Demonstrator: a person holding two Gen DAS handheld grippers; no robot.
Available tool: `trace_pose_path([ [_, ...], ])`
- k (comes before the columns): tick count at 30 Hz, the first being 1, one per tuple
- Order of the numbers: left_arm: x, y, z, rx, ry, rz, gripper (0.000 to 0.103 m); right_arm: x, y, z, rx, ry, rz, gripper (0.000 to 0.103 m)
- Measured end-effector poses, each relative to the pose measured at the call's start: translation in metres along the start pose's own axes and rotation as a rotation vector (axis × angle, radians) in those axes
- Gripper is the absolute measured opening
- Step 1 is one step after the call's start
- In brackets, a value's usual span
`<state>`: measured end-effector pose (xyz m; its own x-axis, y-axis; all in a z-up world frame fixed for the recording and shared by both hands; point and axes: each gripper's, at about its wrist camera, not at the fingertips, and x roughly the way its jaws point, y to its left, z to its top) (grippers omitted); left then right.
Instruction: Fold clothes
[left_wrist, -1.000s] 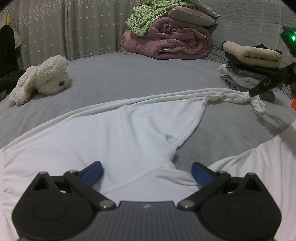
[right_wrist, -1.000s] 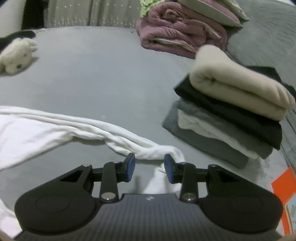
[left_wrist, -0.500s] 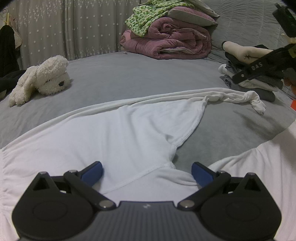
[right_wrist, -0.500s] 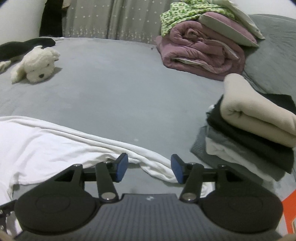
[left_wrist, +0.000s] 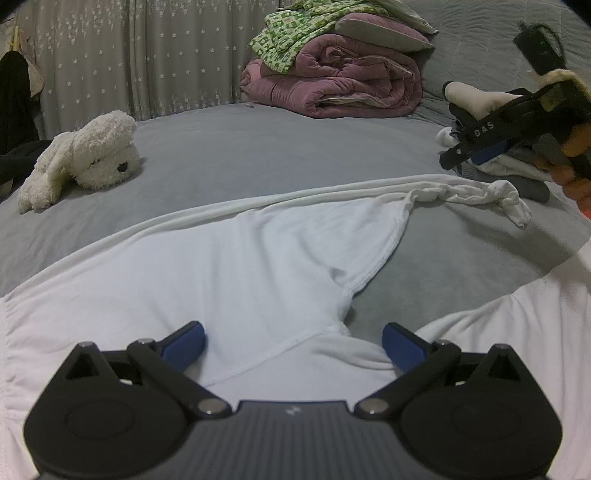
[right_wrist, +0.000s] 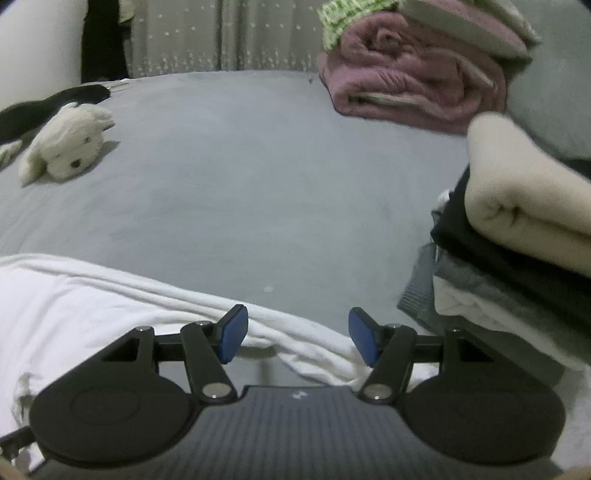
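Cloth was all we had before us: no box or basket showed in either view, only a grey bed (left_wrist: 288, 162). On it we saw a white garment (left_wrist: 229, 273) spread across the near side, its twisted sleeve (left_wrist: 476, 194) trailing right toward a stack of folded clothes (right_wrist: 517, 236). Our left gripper (left_wrist: 293, 341) hung over the garment's near seam, jaws wide apart, gripping nothing. Our right gripper (right_wrist: 297, 334) had just been opening; its jaws stood apart above the sleeve, the pads clear of the cloth. Only the left view showed the right gripper from outside, raised above the sleeve end. Only the right view showed the stack's layers closely. A plush dog (left_wrist: 81, 155) lay far left; folded quilts (left_wrist: 340, 81) sat far back.
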<state>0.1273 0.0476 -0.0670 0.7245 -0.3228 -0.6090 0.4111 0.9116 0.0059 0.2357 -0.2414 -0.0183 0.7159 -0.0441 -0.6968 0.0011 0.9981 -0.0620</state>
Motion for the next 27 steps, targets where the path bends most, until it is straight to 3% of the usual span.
trace_pose_path([
  [9,0.0,-0.001,0.0,0.002,0.0,0.002,0.103,0.027,-0.017,0.003,0.003,0.09,0.123,0.046],
  [11,0.0,-0.001,0.0,0.002,0.0,0.002,0.103,0.032,-0.018,0.002,0.001,0.103,0.136,0.035],
  [13,0.0,0.0,0.002,-0.002,0.004,-0.003,0.103,0.036,-0.018,0.002,-0.001,0.109,0.156,0.013],
  [14,-0.001,0.001,0.004,0.0,0.01,-0.007,0.103,0.036,-0.018,0.003,-0.001,0.104,0.161,0.006],
  [22,-0.006,0.006,0.015,-0.025,0.022,-0.011,0.101,0.036,-0.02,0.019,-0.022,0.043,0.145,0.004],
  [27,-0.003,0.004,0.028,-0.047,0.039,-0.027,0.089,0.046,-0.02,0.032,-0.027,0.009,0.126,0.004],
])
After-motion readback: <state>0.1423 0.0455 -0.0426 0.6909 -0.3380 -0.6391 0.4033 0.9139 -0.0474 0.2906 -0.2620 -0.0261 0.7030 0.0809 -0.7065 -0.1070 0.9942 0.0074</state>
